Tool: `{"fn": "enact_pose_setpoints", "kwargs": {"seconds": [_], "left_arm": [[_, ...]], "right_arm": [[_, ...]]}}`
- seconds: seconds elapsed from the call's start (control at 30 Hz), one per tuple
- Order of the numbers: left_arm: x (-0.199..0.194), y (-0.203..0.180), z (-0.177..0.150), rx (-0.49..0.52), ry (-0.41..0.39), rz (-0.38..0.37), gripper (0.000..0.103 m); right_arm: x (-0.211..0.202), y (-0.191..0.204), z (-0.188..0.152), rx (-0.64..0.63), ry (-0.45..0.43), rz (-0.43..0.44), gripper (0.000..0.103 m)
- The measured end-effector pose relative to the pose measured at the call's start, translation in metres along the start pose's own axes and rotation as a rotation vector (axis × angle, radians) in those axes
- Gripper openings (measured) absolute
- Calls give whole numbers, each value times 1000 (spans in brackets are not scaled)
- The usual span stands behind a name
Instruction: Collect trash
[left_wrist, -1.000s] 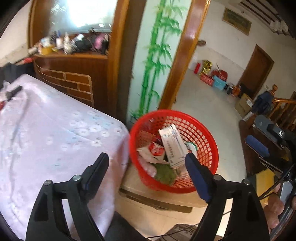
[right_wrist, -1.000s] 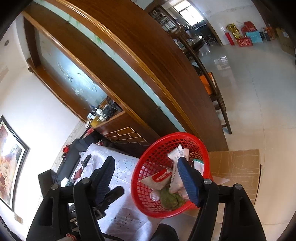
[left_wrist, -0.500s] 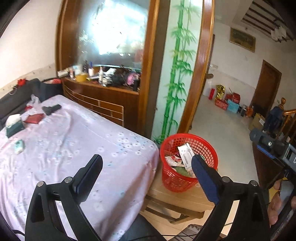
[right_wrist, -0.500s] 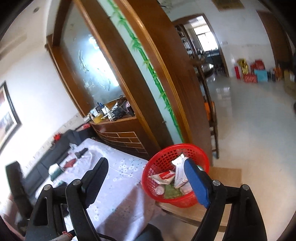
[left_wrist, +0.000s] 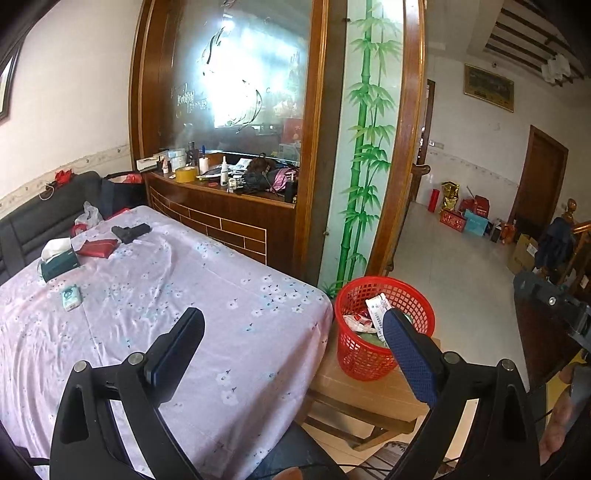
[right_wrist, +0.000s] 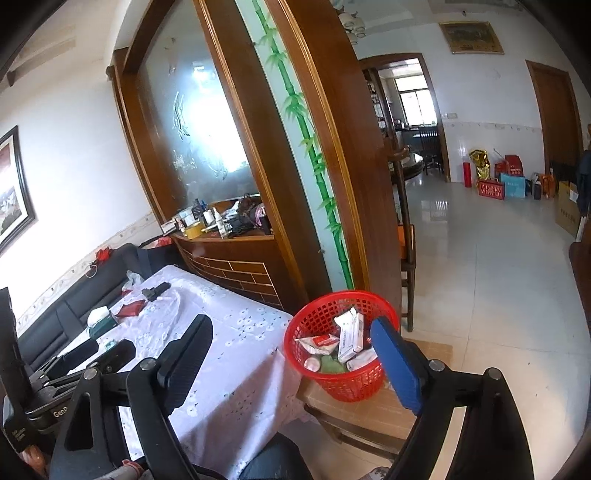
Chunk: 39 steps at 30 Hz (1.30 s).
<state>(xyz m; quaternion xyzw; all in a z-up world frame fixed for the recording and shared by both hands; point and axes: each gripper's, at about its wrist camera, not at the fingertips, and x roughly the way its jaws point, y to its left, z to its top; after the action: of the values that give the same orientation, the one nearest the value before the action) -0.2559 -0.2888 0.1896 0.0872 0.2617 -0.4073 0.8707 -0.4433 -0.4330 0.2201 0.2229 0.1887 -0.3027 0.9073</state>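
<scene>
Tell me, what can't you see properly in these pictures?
- Bottom of the red basket: left wrist view, the trash on top and a blue finger cover it.
- Print on the white box: right wrist view, too small to read.
- Small packet on the tablecloth: left wrist view, too small to identify.

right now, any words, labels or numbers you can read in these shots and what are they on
"GenR", cut off by a finger: on the left gripper body, right wrist view.
White carton in the red basket: print too small.
Etched glass panel: characters blurred.
Framed plaque on the far wall: unreadable.
</scene>
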Motion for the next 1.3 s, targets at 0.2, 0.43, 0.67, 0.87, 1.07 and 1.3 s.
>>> {"fn": "enact_pose_setpoints", "kwargs": {"seconds": [0.2, 0.43, 0.67, 0.87, 1.07, 1.3], "left_arm": [[0, -1, -2, 4, 5, 8, 96], [4, -3, -3, 18, 17, 13, 96], [6, -5, -4, 26, 22, 14, 96], [8, -6, -4, 30, 25, 16, 96], [8, -8, -4, 32, 26, 16, 96], [7, -8, -6, 37, 28, 13, 96]], "right_arm": [[-5, 4, -1, 3, -9, 13, 92], [2, 3, -5, -3, 18, 9, 92], [4, 2, -5, 2, 26, 8, 92], [6, 0, -5, 7, 29, 7, 92], [8, 0, -5, 7, 37, 6, 92], [9, -2, -6, 8, 40, 6, 92]]}}
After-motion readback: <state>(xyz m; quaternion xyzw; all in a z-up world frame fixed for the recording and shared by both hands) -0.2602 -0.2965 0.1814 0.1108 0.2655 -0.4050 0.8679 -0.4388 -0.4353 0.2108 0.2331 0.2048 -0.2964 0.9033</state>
